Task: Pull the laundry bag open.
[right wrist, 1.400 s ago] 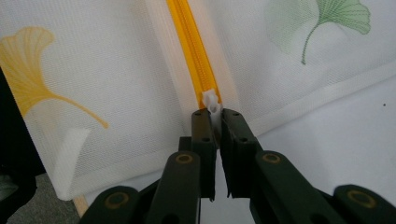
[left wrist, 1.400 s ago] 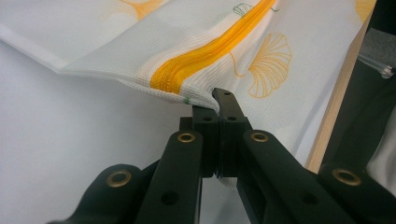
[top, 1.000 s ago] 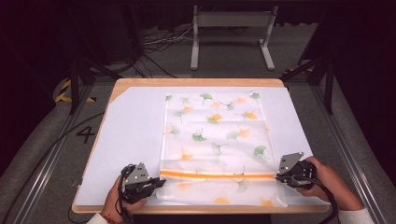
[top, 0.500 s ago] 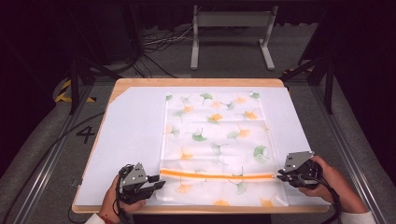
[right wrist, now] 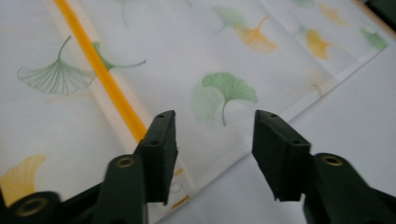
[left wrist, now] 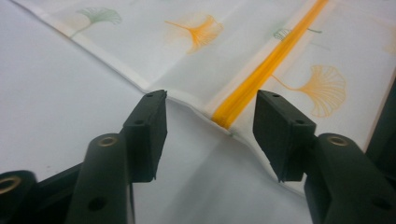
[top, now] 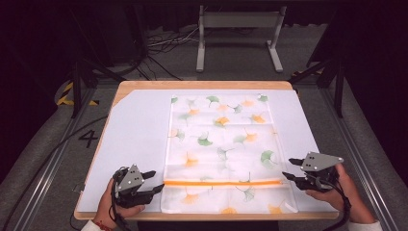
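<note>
Lying flat on the white table cover (top: 134,139), the leaf-printed cloth (top: 221,139) has its near edge folded over along an orange stripe (top: 223,182). The left gripper (top: 150,185) and right gripper (top: 288,176) sit just off the stripe's two ends. Both have just been opening their jaws, which stand released with nothing between them.

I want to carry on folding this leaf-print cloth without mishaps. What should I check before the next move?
1. Left gripper free of the white ginkgo-leaf cloth: ok, jaws just opened, nothing pinched.
2. Right gripper free of it: ok, jaws just opened, pads apart.
3. Folded orange-striped edge lying straight: ok.
4. Cloth flat on the white mat: ok, no big wrinkles.
5. Near cloth edge inside the wooden table's front rim: ok.
6. Fold's side edges aligned: cannot tell.
</note>
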